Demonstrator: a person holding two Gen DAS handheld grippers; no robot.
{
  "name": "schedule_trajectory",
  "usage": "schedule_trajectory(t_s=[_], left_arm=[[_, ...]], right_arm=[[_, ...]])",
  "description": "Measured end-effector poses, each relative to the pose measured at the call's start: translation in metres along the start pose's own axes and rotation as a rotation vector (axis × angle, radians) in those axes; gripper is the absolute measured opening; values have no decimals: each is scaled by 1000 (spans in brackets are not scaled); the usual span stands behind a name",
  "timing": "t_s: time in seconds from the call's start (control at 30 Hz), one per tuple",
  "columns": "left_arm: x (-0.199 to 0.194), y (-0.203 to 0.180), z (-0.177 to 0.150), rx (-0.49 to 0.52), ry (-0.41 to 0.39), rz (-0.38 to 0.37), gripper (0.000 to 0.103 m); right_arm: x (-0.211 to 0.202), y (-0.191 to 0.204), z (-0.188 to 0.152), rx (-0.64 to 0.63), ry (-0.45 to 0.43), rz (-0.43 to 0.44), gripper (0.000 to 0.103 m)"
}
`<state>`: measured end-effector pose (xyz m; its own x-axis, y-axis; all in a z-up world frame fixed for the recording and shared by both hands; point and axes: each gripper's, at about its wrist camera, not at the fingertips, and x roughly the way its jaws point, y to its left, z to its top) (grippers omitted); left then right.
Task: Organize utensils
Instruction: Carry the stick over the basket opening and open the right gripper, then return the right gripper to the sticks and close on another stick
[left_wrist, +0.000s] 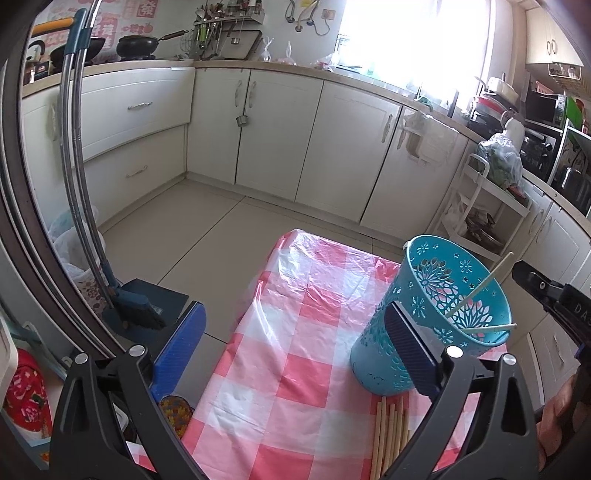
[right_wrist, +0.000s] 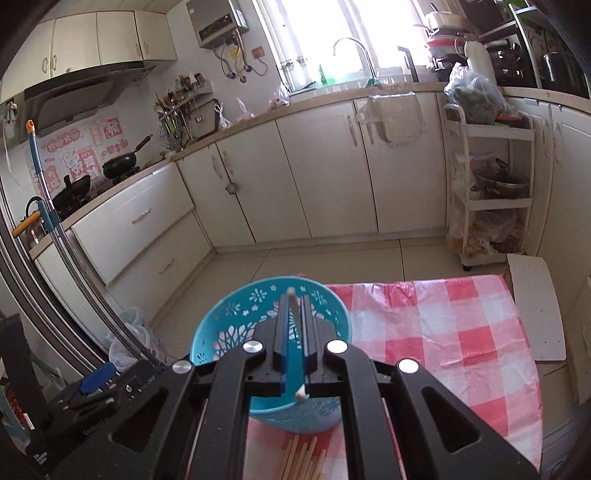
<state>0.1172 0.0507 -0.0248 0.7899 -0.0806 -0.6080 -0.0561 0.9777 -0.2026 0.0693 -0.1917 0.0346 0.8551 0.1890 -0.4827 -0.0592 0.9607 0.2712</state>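
Note:
A teal perforated holder stands on the pink checked table; it also shows in the right wrist view. Two pale chopsticks lean inside it. A bundle of wooden chopsticks lies on the cloth in front of it, also in the right wrist view. My left gripper is open and empty, its right finger against the holder's outer wall. My right gripper hovers over the holder's mouth, its fingers nearly together around a chopstick. The right gripper shows at the right edge of the left wrist view.
The table has a plastic-covered pink checked cloth and drops off to the floor on the left and far sides. A broom and dustpan stand at the left. A white cart stands against the cabinets. A white board lies beside the table.

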Motion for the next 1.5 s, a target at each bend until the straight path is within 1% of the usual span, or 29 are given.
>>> schedule_trajectory(t_s=[0.03,0.07,0.2,0.27,0.3,0.4,0.43,0.47,0.5,0.67,0.77,0.9,1.07,1.17,1.2,1.27,1.33,1.4,1.5], left_arm=[[1,0,0,2,2,3,94],[1,0,0,3,4,6,94],[4,0,0,5,10,14,94],[4,1,0,4,11,18,94],[4,1,-1,4,12,18,94],[4,0,-3,11,11,21,94],[4,0,-3,13,11,22,94],[4,0,-4,14,13,23,94],[5,0,-4,15,15,23,94],[6,2,-6,21,25,25,94],[7,4,-6,14,32,23,94],[9,5,-6,7,40,16,95],[11,4,-7,14,43,16,95],[12,3,-9,23,49,19,95],[13,2,-9,27,50,21,95],[14,1,-11,42,58,22,95],[18,-2,-15,79,88,24,95],[25,-8,-25,131,145,17,95],[37,-19,-51,205,257,-38,95]], right_arm=[[-5,0,-1,-1,-8,-8,34],[-13,1,-3,-2,-27,-13,40],[-44,2,-17,-19,-64,-17,40],[-52,0,-30,-18,-48,-34,40],[-53,-2,-38,-11,-25,-41,39],[-44,-7,-73,-9,89,-62,34],[-38,-9,-86,-4,132,-69,30],[-31,-11,-96,8,173,-70,24],[-25,-13,-106,22,210,-71,22],[-1,-4,-135,8,321,-78,20],[7,5,-148,-27,352,-93,19],[12,4,-162,-39,388,-115,17],[14,3,-167,-63,387,-123,17],[16,9,-168,-109,380,-140,16],[18,9,-167,-123,377,-146,15],[18,8,-167,-150,376,-155,8],[20,3,-166,-166,378,-163,7],[23,-7,-160,-182,379,-185,6],[28,-28,-148,-169,378,-219,6]])
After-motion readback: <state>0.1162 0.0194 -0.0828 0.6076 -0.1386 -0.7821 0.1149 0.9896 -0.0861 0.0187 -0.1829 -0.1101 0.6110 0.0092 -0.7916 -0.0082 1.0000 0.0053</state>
